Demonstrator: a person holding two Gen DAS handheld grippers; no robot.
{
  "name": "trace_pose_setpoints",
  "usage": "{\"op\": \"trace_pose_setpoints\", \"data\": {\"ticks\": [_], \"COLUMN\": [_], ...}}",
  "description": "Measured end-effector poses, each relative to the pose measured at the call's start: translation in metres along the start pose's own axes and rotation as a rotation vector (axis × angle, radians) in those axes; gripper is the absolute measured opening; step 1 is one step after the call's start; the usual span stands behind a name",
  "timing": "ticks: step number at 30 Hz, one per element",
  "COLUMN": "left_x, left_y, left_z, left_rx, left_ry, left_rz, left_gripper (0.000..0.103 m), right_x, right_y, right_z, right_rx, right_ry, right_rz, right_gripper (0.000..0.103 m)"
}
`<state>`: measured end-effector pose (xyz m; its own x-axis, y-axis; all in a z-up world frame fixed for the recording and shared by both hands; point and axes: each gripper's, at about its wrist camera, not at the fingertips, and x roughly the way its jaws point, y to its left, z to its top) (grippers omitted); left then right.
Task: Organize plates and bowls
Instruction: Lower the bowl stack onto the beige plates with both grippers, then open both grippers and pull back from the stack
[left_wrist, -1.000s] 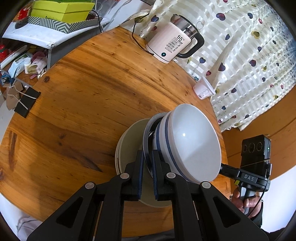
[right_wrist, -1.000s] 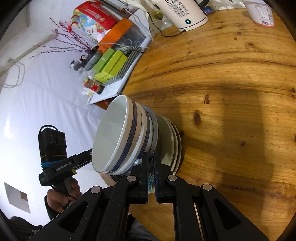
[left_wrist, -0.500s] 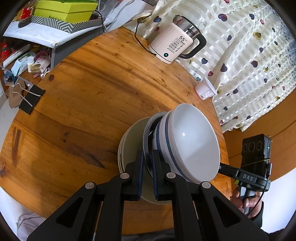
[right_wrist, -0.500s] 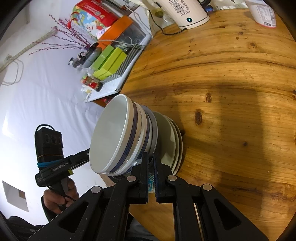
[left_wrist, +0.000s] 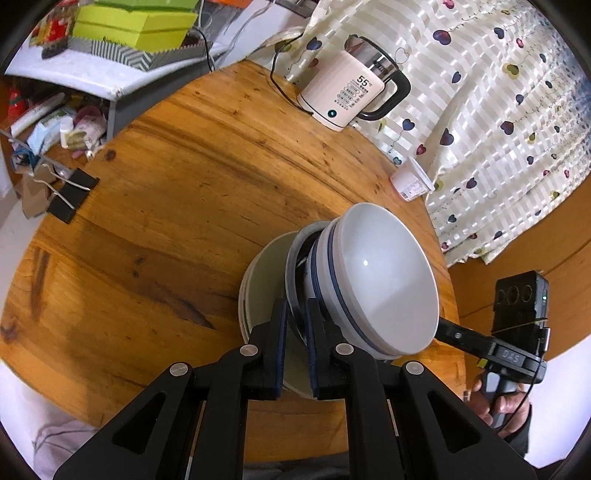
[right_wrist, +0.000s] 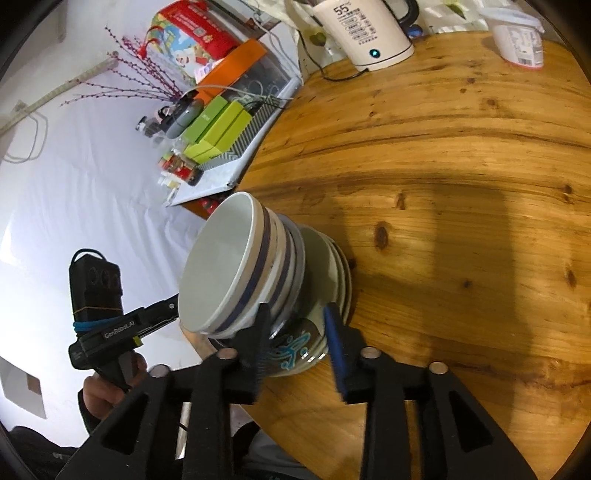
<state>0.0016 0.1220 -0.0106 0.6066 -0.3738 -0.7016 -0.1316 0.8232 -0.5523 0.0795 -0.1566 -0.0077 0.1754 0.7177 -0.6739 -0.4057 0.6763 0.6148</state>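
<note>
Several nested bowls stand on a pile of pale plates (left_wrist: 264, 280) near the round wooden table's (left_wrist: 166, 177) edge. The top bowl (left_wrist: 380, 277) is white with a blue band. My left gripper (left_wrist: 295, 325) has the rim of a lower grey-blue bowl (left_wrist: 293, 266) between its pads, which still press on it as the jaws just begin opening. From the other side, my right gripper (right_wrist: 295, 332) is opening. The lowest bowl (right_wrist: 295, 349), marked with a teal pattern, sits between its pads, and neither pad presses on it.
A white electric kettle (left_wrist: 351, 96) with its cord stands at the table's far edge, with a small white tub (left_wrist: 412, 181) beside it. A binder clip (left_wrist: 70, 195) lies at the left edge. Green boxes (left_wrist: 136, 26) sit on a side shelf. A patterned curtain (left_wrist: 498, 129) hangs behind.
The right gripper's jaws have spread apart and let go of the patterned bowl's rim. The left gripper keeps its hold, and the stack has not moved.
</note>
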Motion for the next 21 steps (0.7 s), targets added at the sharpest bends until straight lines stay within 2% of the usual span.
{"op": "trace_pose_setpoints", "data": {"ticks": [1,3,6,9,11,14,21], "left_x": [-0.003,-0.008,-0.015,-0.018,-0.02,-0.023,-0.025], "left_y": [-0.002,-0.005,-0.012,-0.02,-0.025,-0.031,-0.041], "left_z": [-0.001,-0.003,-0.009,-0.017,-0.022,-0.029,-0.043], "left_rx": [0.009,0.025,0.062,0.098,0.124,0.152,0.194], "left_ry": [-0.009,-0.024,-0.047,-0.059,-0.067,-0.078,-0.091], "left_rz": [0.008,0.023,0.054,0.081,0.094,0.114,0.186], "left_gripper": [0.01,0.011,0.012,0.028,0.042,0.049,0.062], "right_x": [-0.003,-0.009,-0.016,-0.02,-0.021,-0.022,-0.02], "right_y": [0.001,0.004,0.014,0.028,0.04,0.053,0.068], "right_z": [-0.002,-0.006,-0.013,-0.021,-0.029,-0.038,-0.054], "right_rx": [-0.005,-0.025,-0.072,-0.139,-0.196,-0.259,-0.317], "right_ry": [-0.007,-0.025,-0.047,-0.062,-0.07,-0.08,-0.088], "right_rz": [-0.006,-0.023,-0.056,-0.097,-0.128,-0.164,-0.227], "right_gripper": [0.041,0.055,0.065,0.074,0.077,0.084,0.085]}}
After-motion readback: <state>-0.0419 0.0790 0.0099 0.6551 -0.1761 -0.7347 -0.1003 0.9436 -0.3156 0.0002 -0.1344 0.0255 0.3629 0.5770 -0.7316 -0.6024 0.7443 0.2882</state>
